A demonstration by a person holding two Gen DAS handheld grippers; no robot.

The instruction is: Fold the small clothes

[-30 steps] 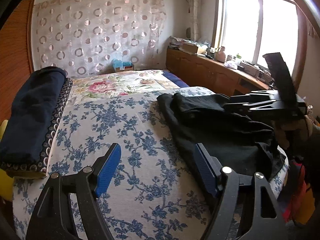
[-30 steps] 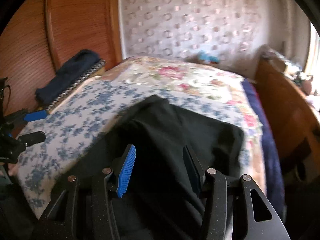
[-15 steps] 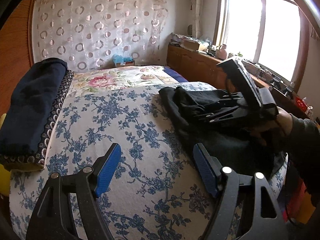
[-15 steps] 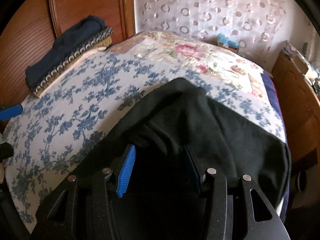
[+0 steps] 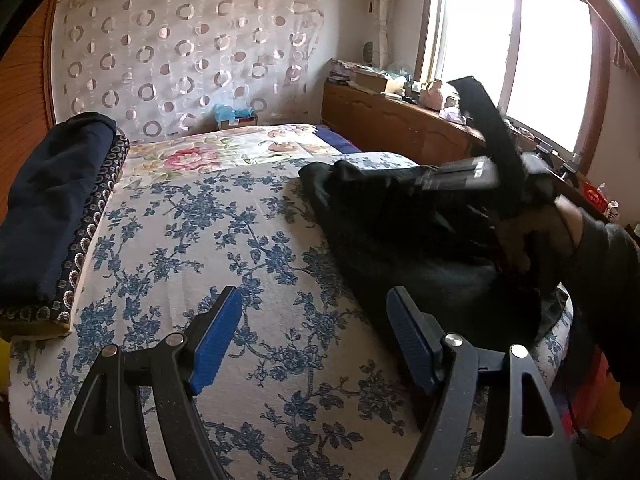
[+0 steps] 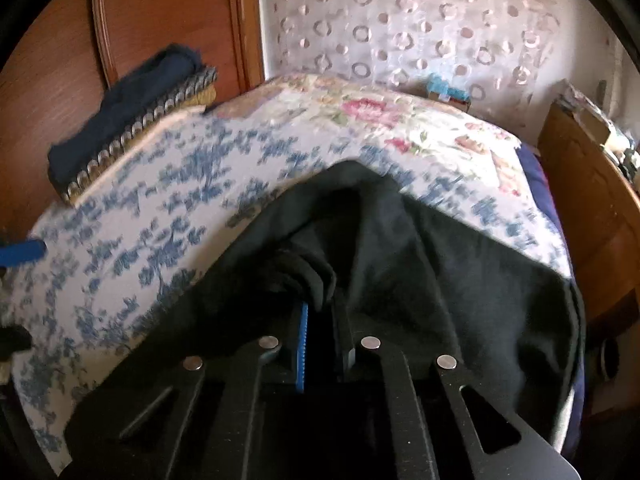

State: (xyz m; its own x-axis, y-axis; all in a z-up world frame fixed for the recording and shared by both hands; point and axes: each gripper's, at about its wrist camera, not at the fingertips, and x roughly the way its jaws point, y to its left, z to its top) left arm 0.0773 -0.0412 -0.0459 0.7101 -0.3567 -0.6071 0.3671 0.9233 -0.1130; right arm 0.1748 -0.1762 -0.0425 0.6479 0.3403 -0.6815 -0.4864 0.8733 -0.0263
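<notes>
Lying rumpled, black garment (image 6: 420, 264), fold pinched up

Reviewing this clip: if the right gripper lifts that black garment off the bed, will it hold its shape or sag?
Probably sag. The black garment lies in soft folds on the bed, so it looks floppy. The right gripper is closing on a bunched ridge, so only that fold would likely rise first, the rest trailing. It seems light, and it may drag across the bedspread rather than slide cleanly.

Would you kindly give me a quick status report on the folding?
Right tool closing on a fold of the black garment. Left tool open, empty, over the floral bedspread. Nothing in the way.
</notes>
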